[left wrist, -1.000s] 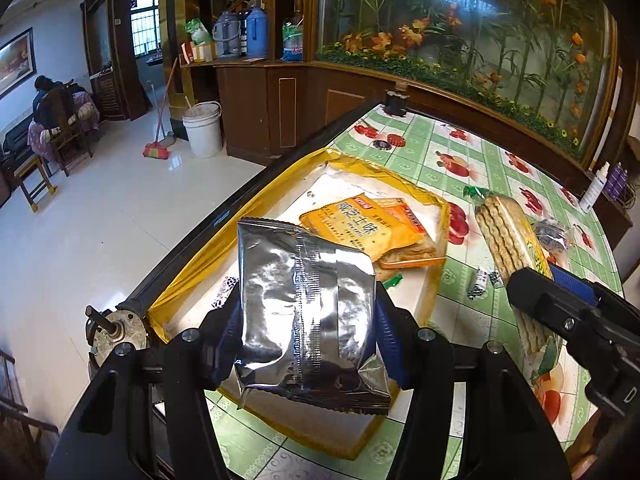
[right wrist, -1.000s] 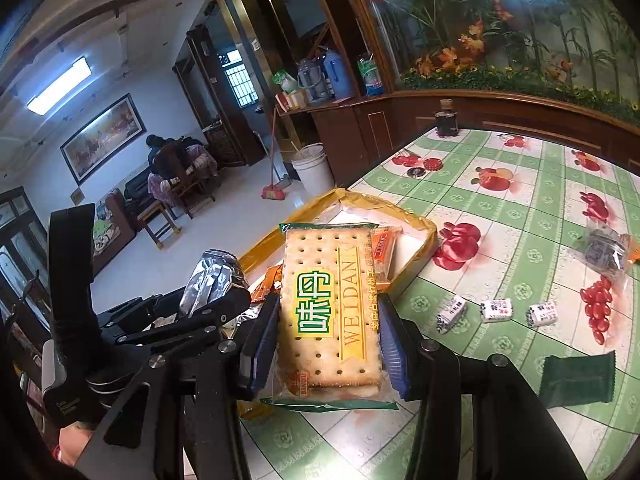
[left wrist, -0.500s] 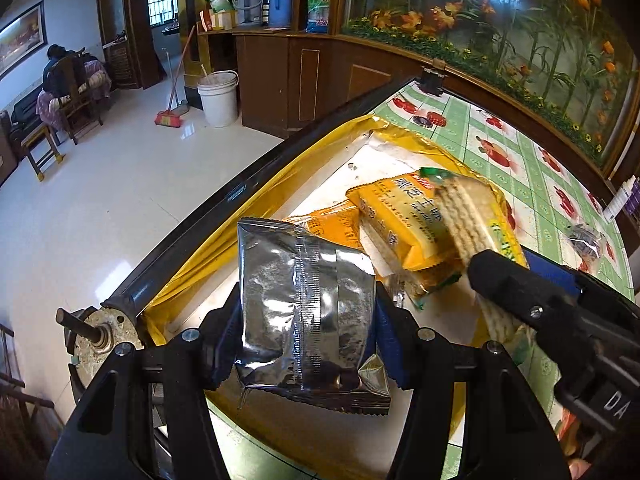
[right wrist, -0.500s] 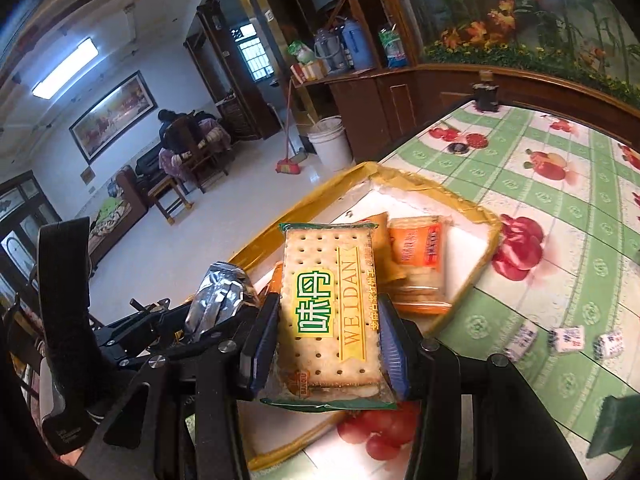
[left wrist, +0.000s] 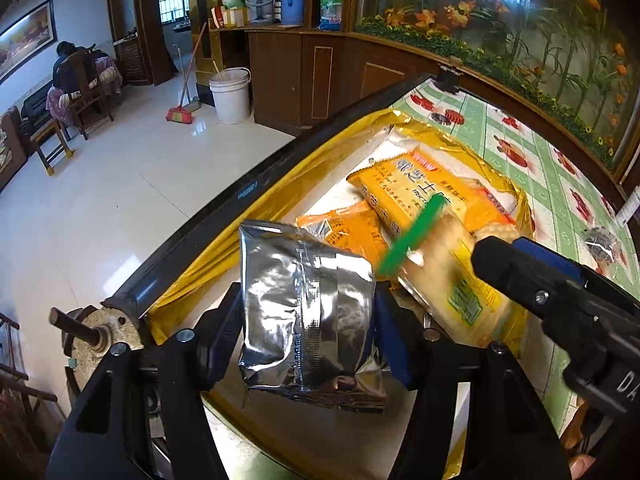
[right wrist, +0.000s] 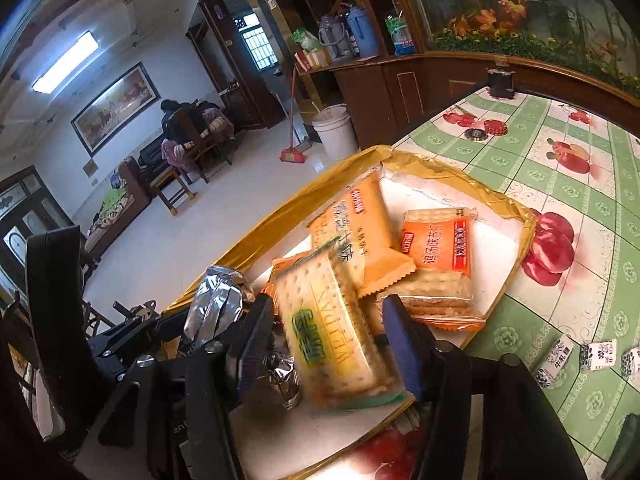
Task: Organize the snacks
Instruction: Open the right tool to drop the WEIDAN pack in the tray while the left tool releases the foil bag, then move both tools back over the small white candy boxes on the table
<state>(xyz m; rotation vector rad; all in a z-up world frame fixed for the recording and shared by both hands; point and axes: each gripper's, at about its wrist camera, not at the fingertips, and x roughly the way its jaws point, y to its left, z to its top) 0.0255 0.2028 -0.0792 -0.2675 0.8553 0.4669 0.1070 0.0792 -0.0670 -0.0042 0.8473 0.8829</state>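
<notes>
Over the gold tray (right wrist: 516, 208), my right gripper (right wrist: 328, 336) looks parted, with the blurred cracker pack (right wrist: 336, 328) tilting between its jaws; it could land crooked on the orange packets (right wrist: 436, 252). My left gripper (left wrist: 308, 316) clamps the crinkled silver pouch (left wrist: 304, 312) above the tray's near end.

The left gripper (left wrist: 308, 320) clamps a silver foil snack pouch (left wrist: 306, 312) upright between its blue pads, over the near end of a gold-rimmed white tray (left wrist: 280, 184). To the right, the right gripper (left wrist: 560, 304) reaches in beside a blurred cracker pack with a green end (left wrist: 452, 276). Farther in the tray lie a yellow snack packet (left wrist: 416, 192) and an orange packet (left wrist: 348, 232).
</notes>
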